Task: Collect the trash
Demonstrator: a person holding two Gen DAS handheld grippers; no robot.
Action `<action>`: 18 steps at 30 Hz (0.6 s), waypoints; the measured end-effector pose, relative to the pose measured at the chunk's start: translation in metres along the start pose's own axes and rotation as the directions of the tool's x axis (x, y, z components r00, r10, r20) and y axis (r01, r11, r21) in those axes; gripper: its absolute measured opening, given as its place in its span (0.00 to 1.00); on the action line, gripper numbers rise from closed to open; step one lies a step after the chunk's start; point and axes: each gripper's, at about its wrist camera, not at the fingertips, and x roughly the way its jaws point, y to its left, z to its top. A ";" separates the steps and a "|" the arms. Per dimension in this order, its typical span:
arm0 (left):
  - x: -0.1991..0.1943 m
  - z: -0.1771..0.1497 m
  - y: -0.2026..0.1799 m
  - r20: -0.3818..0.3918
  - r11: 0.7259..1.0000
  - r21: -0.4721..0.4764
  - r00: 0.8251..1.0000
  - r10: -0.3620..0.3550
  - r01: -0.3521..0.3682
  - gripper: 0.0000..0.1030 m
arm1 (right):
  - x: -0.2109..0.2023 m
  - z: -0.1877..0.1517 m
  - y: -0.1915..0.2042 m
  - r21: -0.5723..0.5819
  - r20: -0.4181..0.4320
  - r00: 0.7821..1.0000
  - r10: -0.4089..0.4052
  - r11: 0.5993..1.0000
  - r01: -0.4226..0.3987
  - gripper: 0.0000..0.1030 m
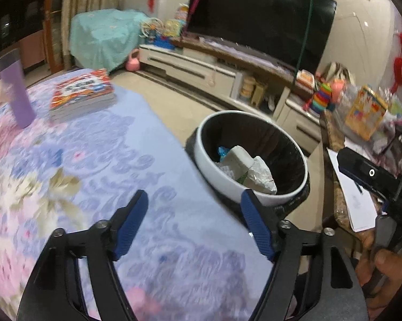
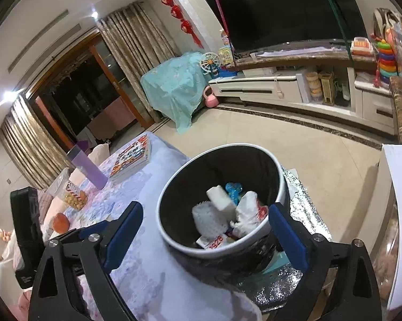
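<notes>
Right wrist view: trash bin (image 2: pixel 222 211) sits dead ahead, wrappers and tissue piled inside.
Right gripper (image 2: pixel 205 230): spread wide, holding nothing.
Left gripper (image 1: pixel 194 224): wide open, empty, over the floral tablecloth (image 1: pixel 99 160).
Risk: right-hand finger could clip the bin rim and tip it.
Room: bare floor beyond; table edge just left.

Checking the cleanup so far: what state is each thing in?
left gripper: open, holding nothing.
right gripper: open, holding nothing.
trash bin: upright, lidless, partly filled.
crumpled paper: inside the bin.
purple tumbler: standing upright on the table.
books: stacked flat, closed.
television: screen dark.
</notes>
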 end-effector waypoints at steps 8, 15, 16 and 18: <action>-0.049 -0.039 0.030 0.078 0.997 -0.063 0.995 0.056 -0.051 0.86 | -0.024 -0.033 0.041 -0.071 0.058 0.998 -0.018 0.997 0.022 1.00; -0.079 -0.068 0.049 0.117 0.990 -0.097 0.987 0.109 -0.098 0.86 | -0.033 -0.059 0.066 -0.123 0.082 0.996 -0.033 0.992 0.042 1.00; -0.085 -0.071 0.049 0.131 0.989 -0.097 0.984 0.122 -0.110 0.86 | -0.035 -0.062 0.071 -0.133 0.085 0.996 -0.035 0.990 0.046 1.00; -0.096 -0.074 0.051 0.163 0.986 -0.108 0.976 0.143 -0.126 0.86 | -0.039 -0.066 0.079 -0.159 0.098 0.994 -0.040 0.986 0.056 1.00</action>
